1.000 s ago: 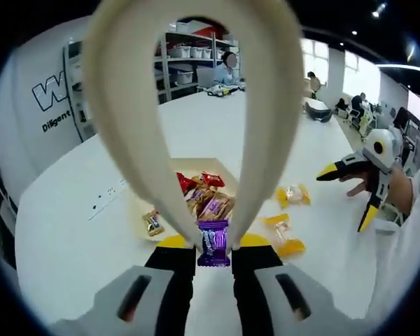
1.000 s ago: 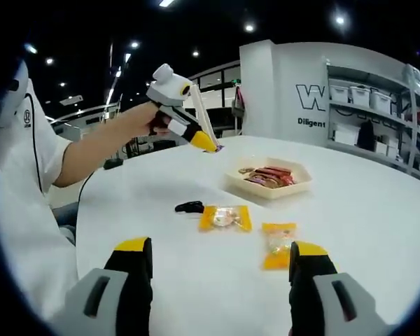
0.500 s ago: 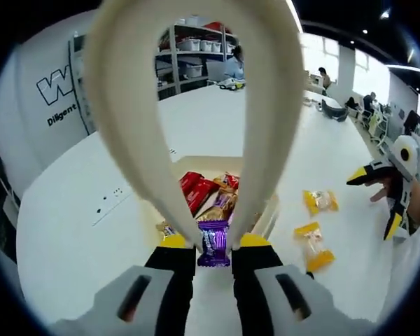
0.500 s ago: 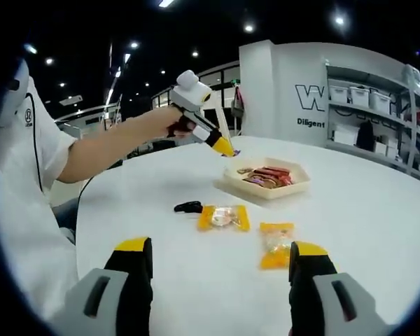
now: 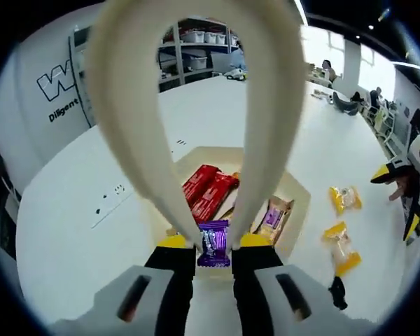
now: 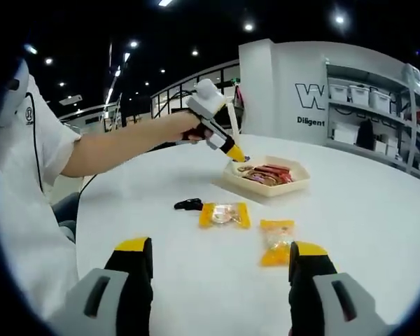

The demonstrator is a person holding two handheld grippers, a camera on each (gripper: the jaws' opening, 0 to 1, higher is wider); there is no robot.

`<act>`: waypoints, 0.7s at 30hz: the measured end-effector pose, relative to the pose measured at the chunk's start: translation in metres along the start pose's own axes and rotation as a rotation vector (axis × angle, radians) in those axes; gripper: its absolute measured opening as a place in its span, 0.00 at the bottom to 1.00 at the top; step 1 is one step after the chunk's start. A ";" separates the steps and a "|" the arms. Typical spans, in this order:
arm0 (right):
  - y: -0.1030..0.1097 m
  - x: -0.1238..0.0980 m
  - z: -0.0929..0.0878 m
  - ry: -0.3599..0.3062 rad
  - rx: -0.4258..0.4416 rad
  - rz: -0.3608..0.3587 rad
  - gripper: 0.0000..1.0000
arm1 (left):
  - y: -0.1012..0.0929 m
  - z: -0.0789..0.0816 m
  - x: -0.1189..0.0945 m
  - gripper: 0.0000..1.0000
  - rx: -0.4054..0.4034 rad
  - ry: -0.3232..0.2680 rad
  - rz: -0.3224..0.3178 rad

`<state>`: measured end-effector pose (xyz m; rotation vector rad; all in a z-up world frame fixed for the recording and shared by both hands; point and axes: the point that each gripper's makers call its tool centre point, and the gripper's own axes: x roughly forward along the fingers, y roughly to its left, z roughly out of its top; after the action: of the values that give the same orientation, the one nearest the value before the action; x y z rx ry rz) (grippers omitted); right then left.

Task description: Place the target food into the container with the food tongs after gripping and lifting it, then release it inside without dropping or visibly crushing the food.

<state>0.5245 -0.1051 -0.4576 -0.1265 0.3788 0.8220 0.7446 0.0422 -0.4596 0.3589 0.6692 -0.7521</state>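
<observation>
My left gripper (image 5: 213, 241) is shut on cream food tongs (image 5: 129, 140), whose arms pinch a purple wrapped candy (image 5: 213, 253) between the jaws. The candy hangs over the near edge of a cream tray (image 5: 210, 151) that holds red bars (image 5: 208, 185) and a purple-and-brown bar (image 5: 271, 217). From the right gripper view, the left gripper (image 6: 215, 131) hovers at the tray (image 6: 266, 190), tip pointing down into it. My right gripper (image 6: 220, 260) stands open low over the white table, holding nothing.
Two yellow packets (image 6: 224, 215) (image 6: 276, 242) and a small black object (image 6: 189, 205) lie on the round white table (image 6: 378, 224) between the right gripper and the tray. A person's arm and white sleeve reach in from the left. Shelves stand behind.
The left gripper has carried the tongs and purple candy forward, from short of the tray to over its near edge. The right gripper has stayed still and open.
</observation>
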 end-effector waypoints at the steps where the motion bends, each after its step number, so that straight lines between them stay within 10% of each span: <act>1: 0.000 0.000 0.000 0.001 -0.001 0.000 0.78 | 0.001 -0.002 0.003 0.18 0.001 0.005 -0.002; 21: 0.002 0.001 -0.002 0.009 -0.002 0.004 0.78 | 0.004 -0.016 0.018 0.20 -0.009 0.053 -0.016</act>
<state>0.5228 -0.1036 -0.4592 -0.1311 0.3869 0.8260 0.7498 0.0444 -0.4833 0.3663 0.7259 -0.7563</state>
